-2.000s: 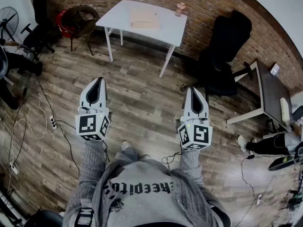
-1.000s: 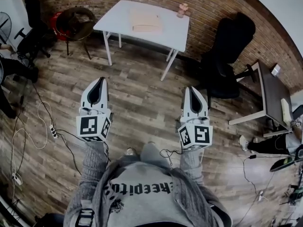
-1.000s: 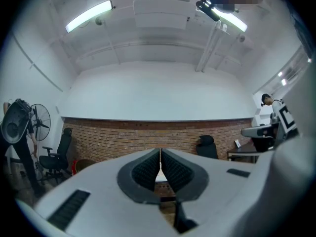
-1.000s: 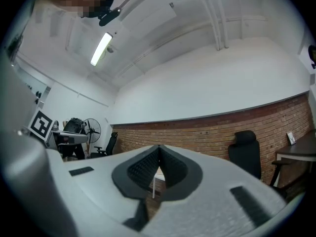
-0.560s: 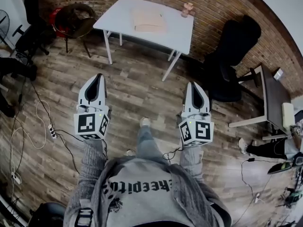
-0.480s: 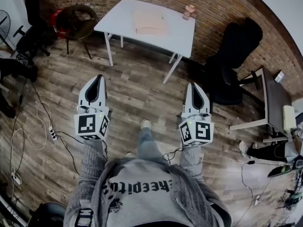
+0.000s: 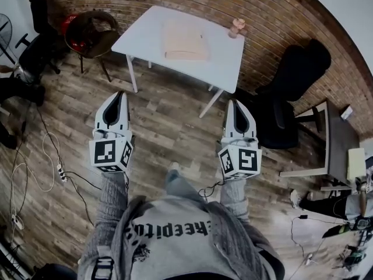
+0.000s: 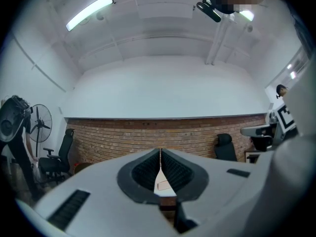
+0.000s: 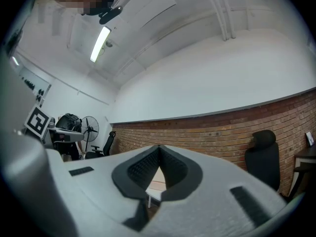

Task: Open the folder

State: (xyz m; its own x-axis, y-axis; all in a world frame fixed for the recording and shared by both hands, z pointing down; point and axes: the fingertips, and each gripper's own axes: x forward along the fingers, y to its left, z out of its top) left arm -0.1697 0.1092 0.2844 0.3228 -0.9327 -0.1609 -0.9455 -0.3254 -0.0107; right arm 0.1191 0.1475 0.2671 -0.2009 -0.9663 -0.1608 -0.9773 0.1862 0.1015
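Observation:
A tan folder (image 7: 183,39) lies flat and closed on the white table (image 7: 218,63) by the brick wall. In the head view both grippers are held out level over the wooden floor, short of the table. My left gripper (image 7: 120,94) is shut with nothing in it, its tips near the table's front left leg. My right gripper (image 7: 235,102) is also shut and empty, close to the table's front right corner. In the left gripper view the shut jaws of the left gripper (image 8: 160,153) frame a sliver of the folder (image 8: 161,185). The right gripper (image 9: 159,148) points at the table's edge (image 9: 157,190).
A small pink object (image 7: 237,25) stands at the table's far right corner. A black office chair (image 7: 291,69) sits right of the table, with a dark desk (image 7: 335,136) beyond it. A brown round chair (image 7: 88,31) stands at the left. Cables (image 7: 35,156) trail over the floor.
The person has walked toward the table, which now lies nearer and larger in the head view. Both grippers travelled forward with the body and stayed shut.

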